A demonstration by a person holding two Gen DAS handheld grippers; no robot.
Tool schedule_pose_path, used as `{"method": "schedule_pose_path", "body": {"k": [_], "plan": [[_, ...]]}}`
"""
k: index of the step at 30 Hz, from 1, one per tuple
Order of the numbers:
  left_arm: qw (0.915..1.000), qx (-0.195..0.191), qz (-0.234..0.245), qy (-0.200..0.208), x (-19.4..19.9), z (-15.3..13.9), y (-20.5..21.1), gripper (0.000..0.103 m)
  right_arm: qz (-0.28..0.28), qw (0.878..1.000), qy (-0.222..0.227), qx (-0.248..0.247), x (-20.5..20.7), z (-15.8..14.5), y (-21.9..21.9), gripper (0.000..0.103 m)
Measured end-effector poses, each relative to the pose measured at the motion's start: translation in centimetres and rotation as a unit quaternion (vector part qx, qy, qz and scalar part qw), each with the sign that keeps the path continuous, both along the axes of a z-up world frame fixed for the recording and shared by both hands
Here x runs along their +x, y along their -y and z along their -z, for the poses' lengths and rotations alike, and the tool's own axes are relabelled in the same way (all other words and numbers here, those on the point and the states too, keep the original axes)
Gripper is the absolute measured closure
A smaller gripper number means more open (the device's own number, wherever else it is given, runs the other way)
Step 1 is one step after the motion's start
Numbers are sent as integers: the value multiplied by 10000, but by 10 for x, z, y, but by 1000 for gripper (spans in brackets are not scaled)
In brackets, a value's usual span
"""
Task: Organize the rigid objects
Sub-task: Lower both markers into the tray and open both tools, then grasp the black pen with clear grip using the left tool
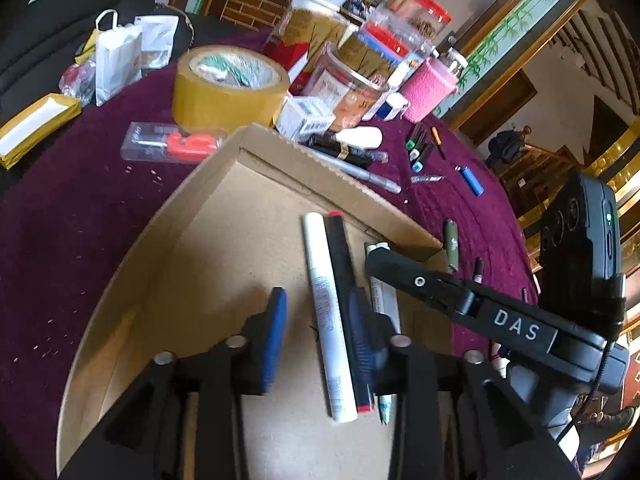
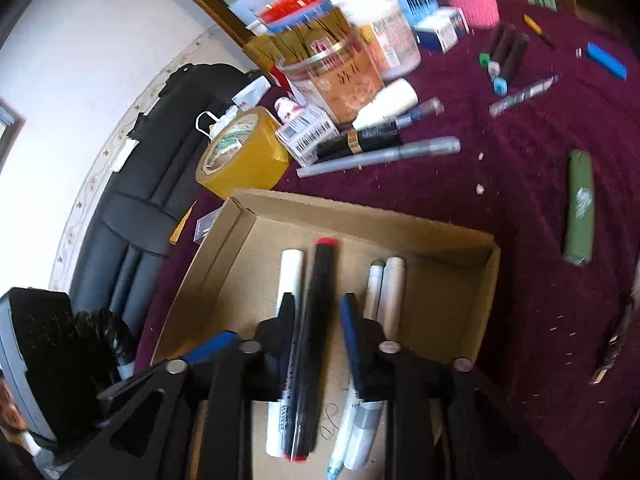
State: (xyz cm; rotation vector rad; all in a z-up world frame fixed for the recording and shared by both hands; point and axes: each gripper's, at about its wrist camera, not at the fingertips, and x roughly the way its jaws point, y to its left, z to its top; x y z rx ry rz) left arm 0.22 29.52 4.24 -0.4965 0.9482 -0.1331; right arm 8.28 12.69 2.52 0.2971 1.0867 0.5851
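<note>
- Left gripper [image 1: 316, 336]: jaws narrowly parted, gripping nothing; a white marker [image 1: 326, 320] lies loose between them, a black marker [image 1: 346, 312] against the right pad.
- Right gripper [image 2: 318, 328]: jaws narrowly apart, straddling the black marker without pressing it.
- Cardboard tray [image 2: 360, 204]: its far wall stands ahead of both jaws; bare floor lies left of the left jaws.

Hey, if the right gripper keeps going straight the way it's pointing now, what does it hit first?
Most likely the black marker with red ends, lying in the cardboard box directly between the right gripper's open fingers. Depth is hard to judge, so it might slip past onto the box floor.
</note>
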Motion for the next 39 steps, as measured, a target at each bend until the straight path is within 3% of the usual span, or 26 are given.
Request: {"method": "schedule_pose_path", "body": {"k": [2,6,7,10,12,14,17,22,27,39], "plan": [[9999,14,-74,154,-10,-10,1,64,-17,9996,284,-72,-11,-13,7,56],[9983,19,-161,565,-39,-34,10,51,170,9903,1354,-243,-47,-58,46,47],[9975,34,-166,680,-47,-40,15,47,293,9855,1641,-318,-57,-68,55,36],[9952,86,-176,954,-69,-53,32,43,955,9499,2893,-701,-99,-97,92,1],[9944,107,-141,1045,-79,-58,46,43,1372,9206,3540,-910,-125,-106,119,0],[9941,165,-81,1068,-82,-61,59,43,1517,9150,3573,-1099,-132,-105,136,0],[9933,313,102,1110,-87,-66,84,43,1619,9207,3367,-1126,-132,-98,158,0],[9922,549,255,1092,-90,-71,118,43,1772,9161,3403,-1166,-150,-95,184,0],[9875,988,419,1153,-98,-76,154,43,1902,8923,3897,-1254,-176,-109,205,0],[9821,1324,460,1261,-115,-87,182,43,2071,8986,3676,-1204,-160,-97,244,0]]}}
